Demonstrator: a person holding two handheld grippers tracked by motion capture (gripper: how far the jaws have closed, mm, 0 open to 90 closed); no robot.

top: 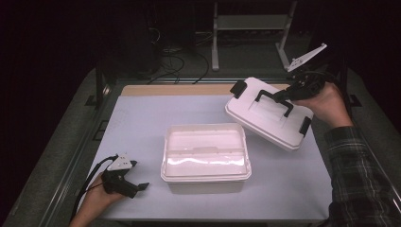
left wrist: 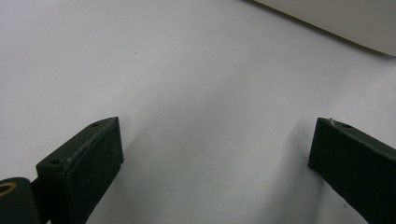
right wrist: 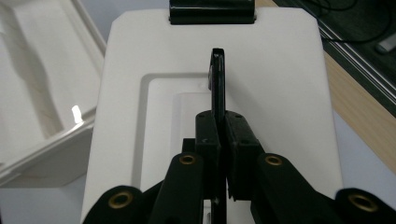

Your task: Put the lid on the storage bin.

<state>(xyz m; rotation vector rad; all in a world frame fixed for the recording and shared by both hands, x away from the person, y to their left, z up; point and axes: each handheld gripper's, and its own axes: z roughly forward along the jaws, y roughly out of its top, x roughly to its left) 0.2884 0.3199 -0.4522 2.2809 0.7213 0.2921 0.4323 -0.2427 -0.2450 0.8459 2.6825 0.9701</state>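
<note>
An open white plastic box (top: pixel 206 156) sits mid-table, its empty inside lit; part of it shows at the left of the right gripper view (right wrist: pixel 42 93). Its white lid (top: pixel 267 113) with black latches hangs tilted above the table's right rear. My right gripper (top: pixel 289 94) is shut on the lid's black handle (right wrist: pixel 218 84), the jaws clamped on the thin bar. My left gripper (top: pixel 137 187) rests low at the table's front left, open, with nothing between its jaws; its pads (left wrist: pixel 88 158) hover over bare white table, the box's edge (left wrist: pixel 336 21) ahead.
The white table cover (top: pixel 142 123) spreads around the box, with a wooden strip (top: pixel 165 90) along the far edge. Beyond it lie dark floor, cables and a metal stand (top: pixel 250 23). A black latch (right wrist: pixel 212 11) sits at the lid's far end.
</note>
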